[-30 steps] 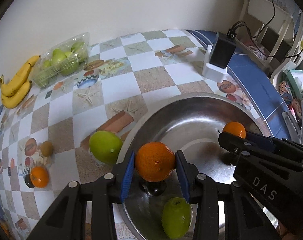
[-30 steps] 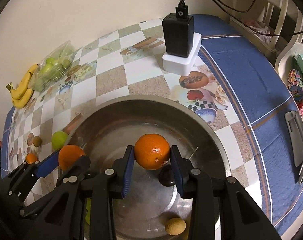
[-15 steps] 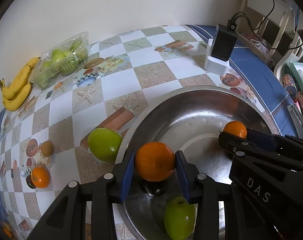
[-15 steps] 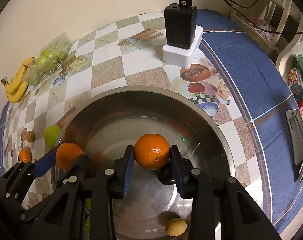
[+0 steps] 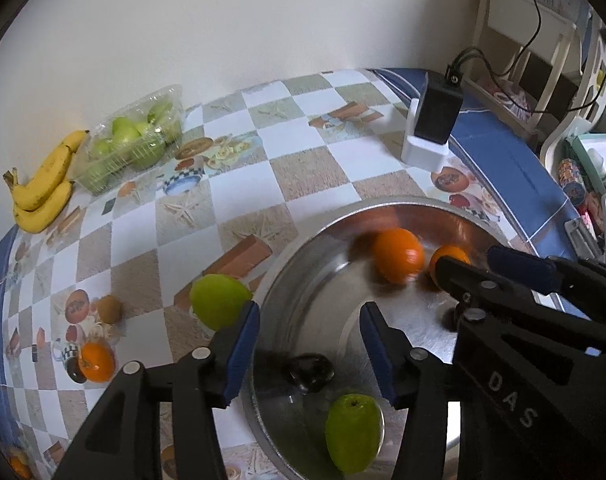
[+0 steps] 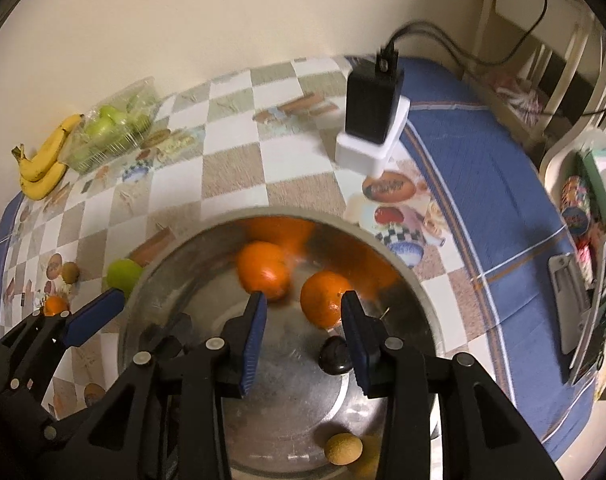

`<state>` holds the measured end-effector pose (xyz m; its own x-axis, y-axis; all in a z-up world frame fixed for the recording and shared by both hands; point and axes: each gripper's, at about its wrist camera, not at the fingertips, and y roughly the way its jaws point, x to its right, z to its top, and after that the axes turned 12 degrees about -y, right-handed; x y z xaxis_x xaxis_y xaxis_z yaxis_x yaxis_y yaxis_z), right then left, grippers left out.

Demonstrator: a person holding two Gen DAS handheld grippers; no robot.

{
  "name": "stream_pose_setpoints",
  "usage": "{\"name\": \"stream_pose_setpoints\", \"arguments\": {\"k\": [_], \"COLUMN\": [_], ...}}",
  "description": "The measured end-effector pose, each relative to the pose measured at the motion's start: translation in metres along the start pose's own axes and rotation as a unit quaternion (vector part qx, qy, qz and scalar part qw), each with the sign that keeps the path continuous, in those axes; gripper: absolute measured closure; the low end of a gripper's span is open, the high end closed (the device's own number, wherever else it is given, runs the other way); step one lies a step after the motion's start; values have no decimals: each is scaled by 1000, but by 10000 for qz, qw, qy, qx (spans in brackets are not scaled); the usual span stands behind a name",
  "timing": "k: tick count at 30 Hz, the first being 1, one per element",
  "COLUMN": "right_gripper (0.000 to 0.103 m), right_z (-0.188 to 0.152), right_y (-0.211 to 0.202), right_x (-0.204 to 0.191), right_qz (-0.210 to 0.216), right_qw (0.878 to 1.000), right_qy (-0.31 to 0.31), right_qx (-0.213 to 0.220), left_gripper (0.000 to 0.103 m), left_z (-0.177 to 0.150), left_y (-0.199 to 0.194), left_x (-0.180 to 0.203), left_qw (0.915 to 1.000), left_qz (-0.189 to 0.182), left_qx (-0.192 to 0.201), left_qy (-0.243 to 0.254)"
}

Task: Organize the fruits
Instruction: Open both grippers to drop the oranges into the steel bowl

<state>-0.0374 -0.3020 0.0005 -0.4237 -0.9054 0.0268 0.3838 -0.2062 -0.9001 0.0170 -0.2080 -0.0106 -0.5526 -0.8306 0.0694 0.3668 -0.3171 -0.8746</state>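
Grippers, left [image 5: 309, 344] and right [image 6: 305, 334], both released; two oranges [image 6: 263, 274] [image 6: 323, 298] lie ahead in the bowl [image 6: 423, 300], apparently gathered for sorting.

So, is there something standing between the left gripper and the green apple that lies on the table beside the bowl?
Nothing visible: the left gripper is open and empty, and the green apple lies unobstructed just beyond its left fingertip, outside the bowl.
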Motion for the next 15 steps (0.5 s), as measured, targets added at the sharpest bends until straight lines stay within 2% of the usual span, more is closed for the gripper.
{"name": "stream_pose_setpoints", "arguments": {"k": [7,15], "right_gripper": [63,63], "right_z": [5,1], "right_y": [-19,-16], "right_x": [-2,0], "right_qz": [-93,-85], "right_qw": [9997,9999], "right_qy": [-78,-26], "right_qx": [226,138], "left_gripper": [46,46], "left_z": [4,6], "left_y": [-11,-16], "left_x": [-12,-42], "left_qw": [9998,9975], "left_qz": [100,171], "left_qx": [-13,-103], "left_qy": [-196,-680]}}
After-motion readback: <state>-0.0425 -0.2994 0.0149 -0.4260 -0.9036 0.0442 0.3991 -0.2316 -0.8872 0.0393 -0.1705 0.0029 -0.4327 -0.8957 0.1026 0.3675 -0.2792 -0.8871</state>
